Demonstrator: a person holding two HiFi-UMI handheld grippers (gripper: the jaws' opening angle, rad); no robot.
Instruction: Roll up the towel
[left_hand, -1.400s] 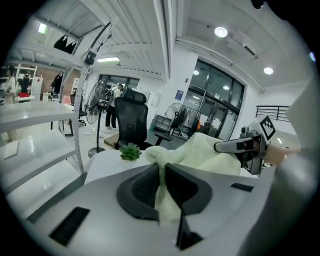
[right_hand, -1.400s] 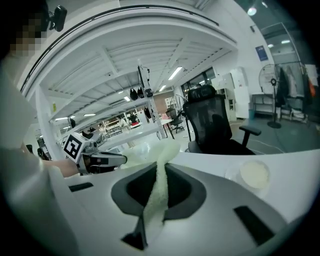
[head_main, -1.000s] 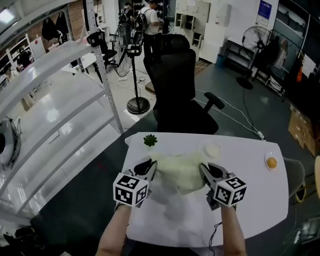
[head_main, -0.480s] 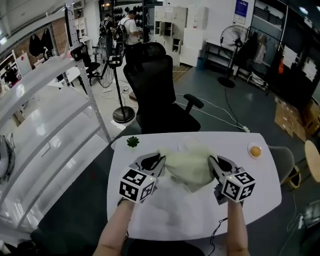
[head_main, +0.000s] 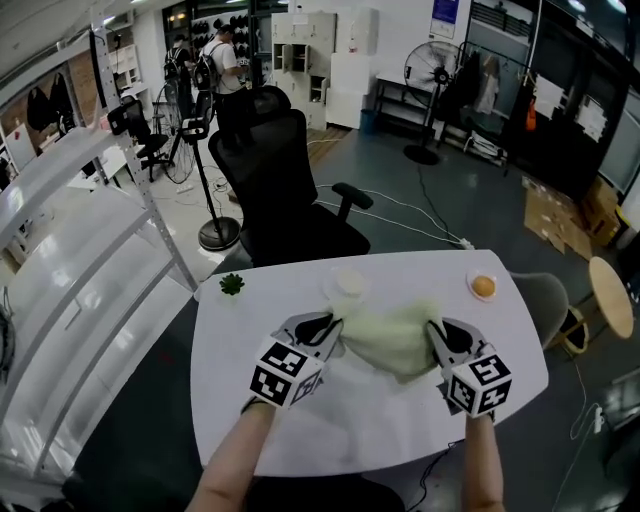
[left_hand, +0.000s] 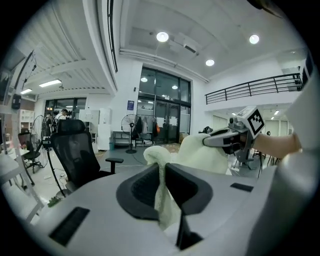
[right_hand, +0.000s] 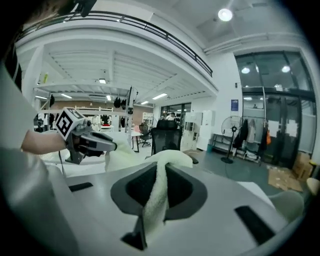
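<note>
No legible text, label, brand or number in view.

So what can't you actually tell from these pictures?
- Towel: head view, bunched between the left gripper and right gripper; whether any is rolled is hidden in its own folds.
- Orange thing on the table: head view, too small to identify.
- Person's arms: head view, cut off by the bottom edge.

Towel (head_main: 388, 338) showing plain pale yellow-green. Table (head_main: 330, 430) reading white, unpatterned. Clock bearings taken from towel: chair (head_main: 275, 190) at 11 o'clock showing black; round thing (head_main: 483, 286) at 2 o'clock glowing orange; small plant (head_main: 232, 284) at 10 o'clock showing dark green. Floor (head_main: 450, 220) reading dark grey.
</note>
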